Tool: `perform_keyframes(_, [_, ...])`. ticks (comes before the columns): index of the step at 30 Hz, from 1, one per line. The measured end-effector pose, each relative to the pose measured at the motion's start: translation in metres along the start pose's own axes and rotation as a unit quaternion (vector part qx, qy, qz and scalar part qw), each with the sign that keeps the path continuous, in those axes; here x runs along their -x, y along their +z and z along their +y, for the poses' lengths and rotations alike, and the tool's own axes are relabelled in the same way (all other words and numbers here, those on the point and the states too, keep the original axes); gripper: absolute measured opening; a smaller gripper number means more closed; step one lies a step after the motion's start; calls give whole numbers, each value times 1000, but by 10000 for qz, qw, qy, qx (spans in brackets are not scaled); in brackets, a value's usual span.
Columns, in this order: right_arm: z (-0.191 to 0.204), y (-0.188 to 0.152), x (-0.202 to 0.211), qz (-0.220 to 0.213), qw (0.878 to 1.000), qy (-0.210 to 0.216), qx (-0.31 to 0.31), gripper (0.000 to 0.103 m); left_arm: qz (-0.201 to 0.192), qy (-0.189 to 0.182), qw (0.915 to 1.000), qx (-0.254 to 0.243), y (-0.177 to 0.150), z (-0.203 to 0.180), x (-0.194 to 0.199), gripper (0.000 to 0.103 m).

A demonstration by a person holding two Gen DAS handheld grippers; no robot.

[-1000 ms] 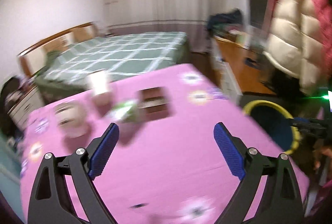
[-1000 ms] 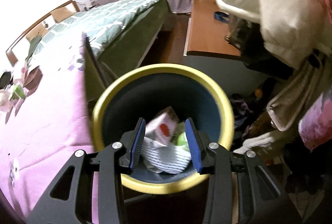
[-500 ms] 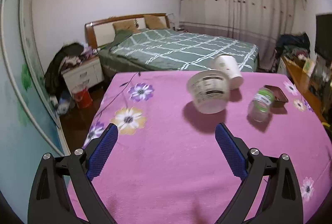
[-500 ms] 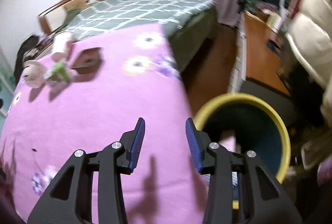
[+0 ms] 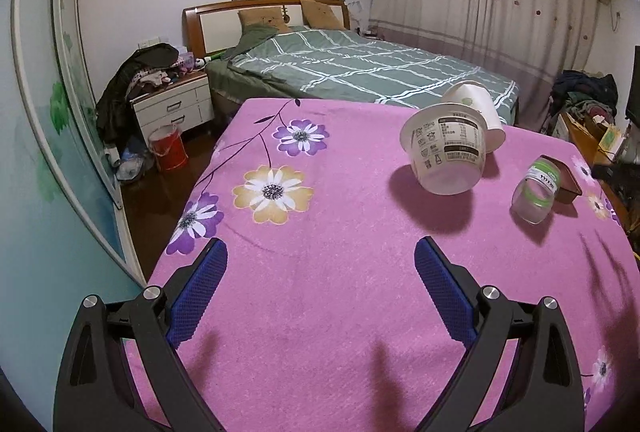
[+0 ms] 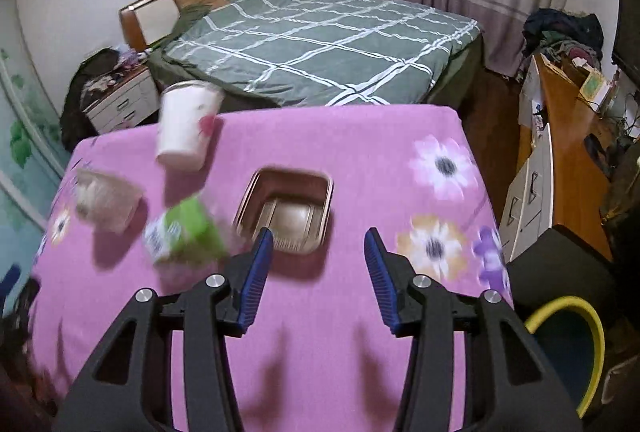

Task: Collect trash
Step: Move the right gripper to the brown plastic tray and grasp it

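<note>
A table draped in a pink flowered cloth (image 5: 328,296) carries four pieces of trash near its far side, with a bed (image 5: 360,71) just beyond. In the left wrist view the left gripper (image 5: 320,272) hangs above bare cloth with its blue fingers (image 5: 198,288) spread wide and nothing between them. Ahead of it and to the right a white tub (image 5: 446,151) lies on its side, printed label facing up, and a white paper cup (image 5: 476,107) also lies tipped, touching the tub from behind. Further right a small clear bottle with a green label (image 5: 536,191) lies on its side just in front of a shallow brown tray (image 5: 566,179). In the right wrist view the right gripper (image 6: 318,260) is over the cloth, its jaws opening with nothing held; the brown tray sits just past the fingertips, nearer the left one, and the bottle shows as a green blur to the left of that finger. A bin with a yellow rim (image 6: 576,344) stands on the floor off the table's near right corner, well apart from the trash
</note>
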State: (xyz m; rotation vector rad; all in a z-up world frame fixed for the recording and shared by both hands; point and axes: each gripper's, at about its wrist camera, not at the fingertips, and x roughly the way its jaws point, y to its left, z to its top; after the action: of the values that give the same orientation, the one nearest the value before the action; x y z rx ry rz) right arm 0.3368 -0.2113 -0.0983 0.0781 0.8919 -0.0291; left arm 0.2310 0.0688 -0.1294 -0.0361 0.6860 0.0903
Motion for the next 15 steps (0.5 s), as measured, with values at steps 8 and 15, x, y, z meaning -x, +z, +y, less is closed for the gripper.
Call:
perform_keyframes(8, [5,31,-41,437,9979,191,-447,48,55,-32,10000,-51,1,-2,-1,94])
perform_keyframes(15, [15,40,-59,651,9964,-16,-542,72,67,-51,10000,-43,1,-4,-1,94])
